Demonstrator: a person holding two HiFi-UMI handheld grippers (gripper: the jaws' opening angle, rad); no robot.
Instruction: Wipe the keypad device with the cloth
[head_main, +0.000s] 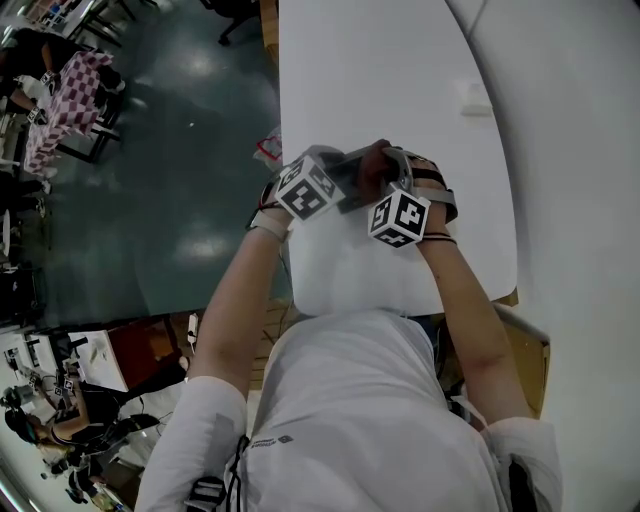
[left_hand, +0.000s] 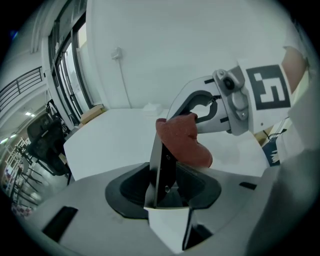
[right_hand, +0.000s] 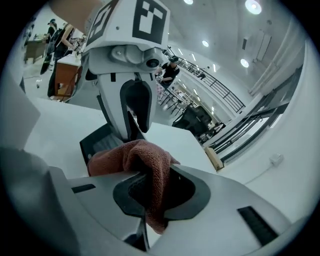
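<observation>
Rust-brown cloth (right_hand: 145, 155) was bunched in the right gripper (right_hand: 155, 192), whose jaws were pinched on a fold of it, with loose terry spilling out in front. The left gripper (left_hand: 165, 192) held the device (left_hand: 164, 172) by its lower end, jaws closed on the thin dark slab so it stood nearly edge-on. Both were up off the white bench (head_main: 400, 80), close in front of the person. From the left gripper view the cloth lay against the slab's upper end, on the side facing the right gripper; which face carried the keys could not be told.

The step looked like the wipe itself. To do it well, the left grip probably needed to stay firm, since a slab held at one end will lever under side pressure. Light strokes running along its length towards the held end would suit, with the loose wad, not the jaw tips, meeting the surface. The clamped part likely needed a re-grip to be reached.
</observation>
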